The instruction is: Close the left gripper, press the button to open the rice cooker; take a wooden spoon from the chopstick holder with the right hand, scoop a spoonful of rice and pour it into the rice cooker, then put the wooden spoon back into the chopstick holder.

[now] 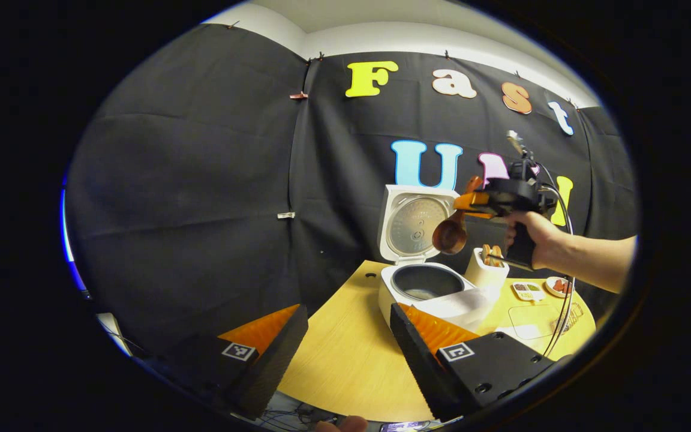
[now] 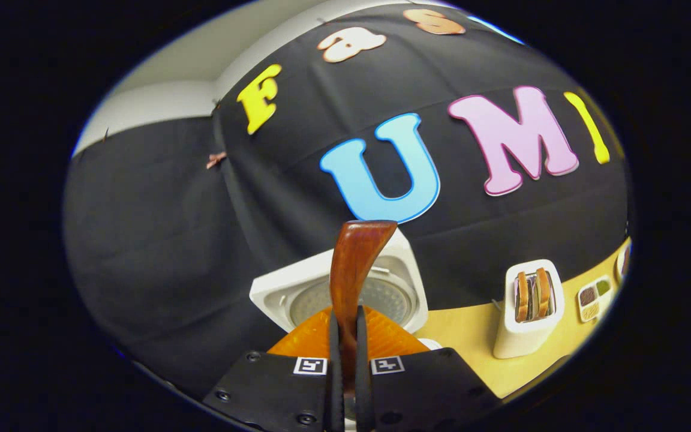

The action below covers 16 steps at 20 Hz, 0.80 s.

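Wooden spoon clamped between right jaws.

The left gripper has wedge-shaped fingers with ridged faces. Each black base has screws and a small square black-and-white sticker. The right gripper is dark with thin cables. The arm is bare.

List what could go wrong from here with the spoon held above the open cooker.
1. The right gripper grips the wooden spoon by the handle alone; it could pivot and spill outside the pot.
2. The spoon hangs close to the raised lid and might knock it.
3. The chopstick holder stands just beneath the hand, so lowering could tip it.
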Tool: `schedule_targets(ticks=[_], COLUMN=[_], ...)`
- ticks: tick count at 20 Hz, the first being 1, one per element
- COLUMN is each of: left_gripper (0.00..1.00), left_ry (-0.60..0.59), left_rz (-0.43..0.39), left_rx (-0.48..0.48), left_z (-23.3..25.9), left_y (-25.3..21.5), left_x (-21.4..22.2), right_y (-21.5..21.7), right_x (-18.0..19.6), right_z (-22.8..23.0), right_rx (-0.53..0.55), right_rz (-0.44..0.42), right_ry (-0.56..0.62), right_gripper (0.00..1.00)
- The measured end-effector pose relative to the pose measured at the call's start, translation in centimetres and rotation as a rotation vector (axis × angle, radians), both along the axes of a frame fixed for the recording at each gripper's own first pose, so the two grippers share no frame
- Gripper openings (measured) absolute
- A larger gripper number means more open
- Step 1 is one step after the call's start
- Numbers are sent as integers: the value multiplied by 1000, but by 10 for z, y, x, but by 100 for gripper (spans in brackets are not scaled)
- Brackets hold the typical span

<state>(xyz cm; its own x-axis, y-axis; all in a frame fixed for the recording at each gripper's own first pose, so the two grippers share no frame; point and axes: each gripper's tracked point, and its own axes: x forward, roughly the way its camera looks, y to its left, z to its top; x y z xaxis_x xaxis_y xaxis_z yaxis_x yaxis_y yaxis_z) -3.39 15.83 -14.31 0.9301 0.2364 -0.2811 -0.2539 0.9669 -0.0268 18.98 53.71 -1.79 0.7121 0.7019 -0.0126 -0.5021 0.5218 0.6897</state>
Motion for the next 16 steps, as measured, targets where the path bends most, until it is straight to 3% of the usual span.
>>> schedule_targets(ticks=[3, 8, 16], left_gripper=[96, 95, 95], left_ry=[-8, -49, -84], left_rz=[-12, -50, -98], left_rx=[-4, -2, 53], left_z=[4, 27, 50], left_y=[-10, -36, -95], left_x=[4, 15, 23], right_y=[-62, -183, -371], right_x=[8, -3, -23], right_z=[23, 24, -37], right_rx=[84, 96, 40], right_rz=[-53, -166, -331], right_ry=[23, 13, 61], right_gripper=[12, 11, 12])
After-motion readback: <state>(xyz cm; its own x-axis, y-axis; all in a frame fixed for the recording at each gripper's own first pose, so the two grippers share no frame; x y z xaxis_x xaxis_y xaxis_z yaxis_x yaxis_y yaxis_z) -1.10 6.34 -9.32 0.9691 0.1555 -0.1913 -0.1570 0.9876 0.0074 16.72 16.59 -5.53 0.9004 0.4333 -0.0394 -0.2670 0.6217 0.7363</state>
